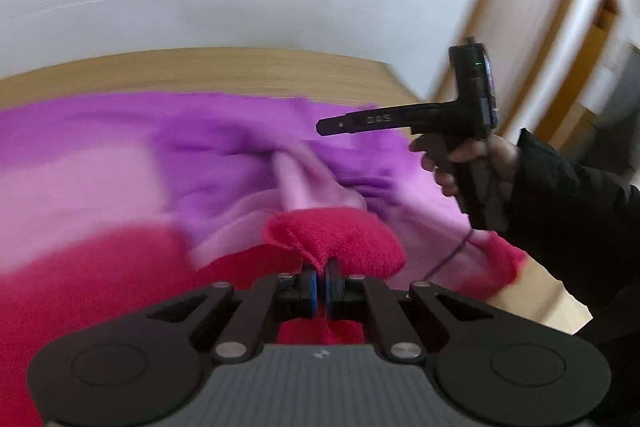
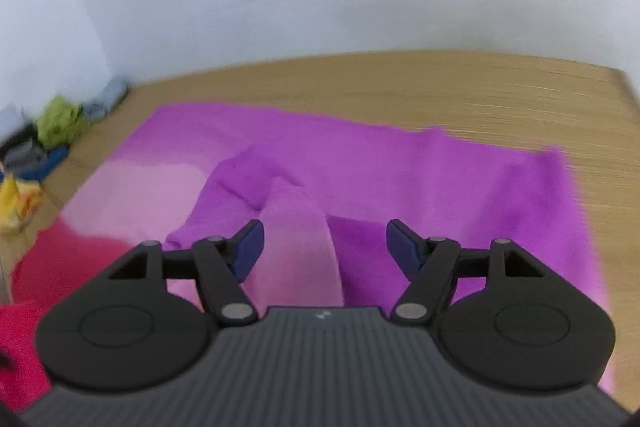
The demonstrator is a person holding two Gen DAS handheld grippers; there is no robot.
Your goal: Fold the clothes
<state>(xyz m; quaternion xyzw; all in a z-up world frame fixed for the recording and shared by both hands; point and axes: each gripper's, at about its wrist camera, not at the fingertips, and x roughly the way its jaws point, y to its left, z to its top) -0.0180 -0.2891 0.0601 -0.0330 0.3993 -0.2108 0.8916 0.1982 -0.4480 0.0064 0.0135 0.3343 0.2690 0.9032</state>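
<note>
Wooden tabletop [image 2: 440, 87] against a white wall carries the fleece garment [image 2: 400, 167], purple fading to pink to red, spread wide. Your left gripper [image 1: 320, 273] is clamped on the red hem [image 1: 340, 239], bunched right at its pads. Your right gripper [image 2: 325, 247] hangs spread wide, empty, above a pink fold [image 2: 300, 247] running away from you between its fingers. Left holds the cloth; right looks freer to re-grip.
</note>
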